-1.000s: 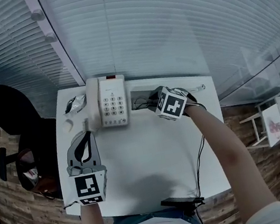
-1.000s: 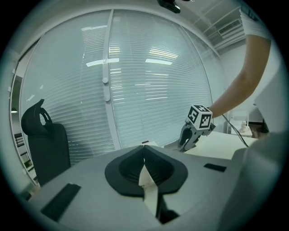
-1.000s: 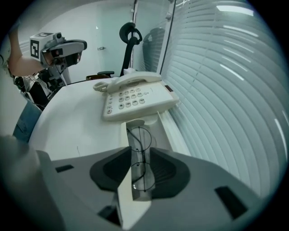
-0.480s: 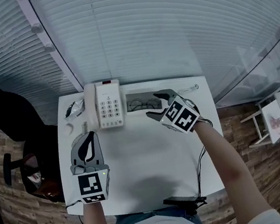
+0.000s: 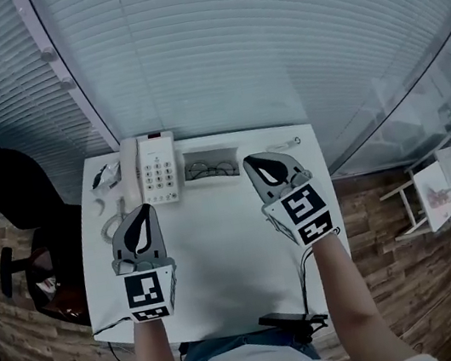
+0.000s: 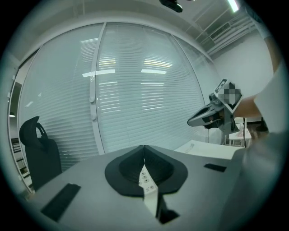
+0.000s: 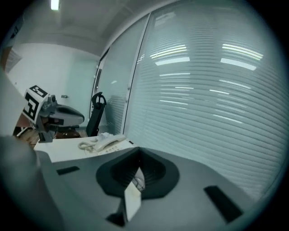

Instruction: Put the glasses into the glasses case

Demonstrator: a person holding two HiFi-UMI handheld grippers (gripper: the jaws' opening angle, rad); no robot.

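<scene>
The glasses case [image 5: 207, 168] lies open at the table's far edge, right of the phone, with the dark-framed glasses [image 5: 200, 171] lying in it. My right gripper [image 5: 255, 160] hangs above the table just right of the case, jaws shut with nothing between them; its own view [image 7: 139, 150] shows the tips met. My left gripper [image 5: 138, 210] hovers over the table's left side, below the phone, also shut and empty, its tips meeting in its own view [image 6: 144, 147]. Each gripper shows in the other's view: the right gripper [image 6: 208, 116] and the left gripper [image 7: 61, 115].
A white desk phone [image 5: 152, 170] with a coiled cord stands at the far left of the white table [image 5: 221, 254], with a crumpled wrapper [image 5: 104, 176] beside it. A pen [image 5: 284, 145] lies far right. A black device [image 5: 290, 323] sits at the front edge. A dark chair [image 5: 3, 193] stands left.
The right gripper rose from the case, drew back toward me, opened wide and shut again, empty. The left gripper rose a little and moved forward.
</scene>
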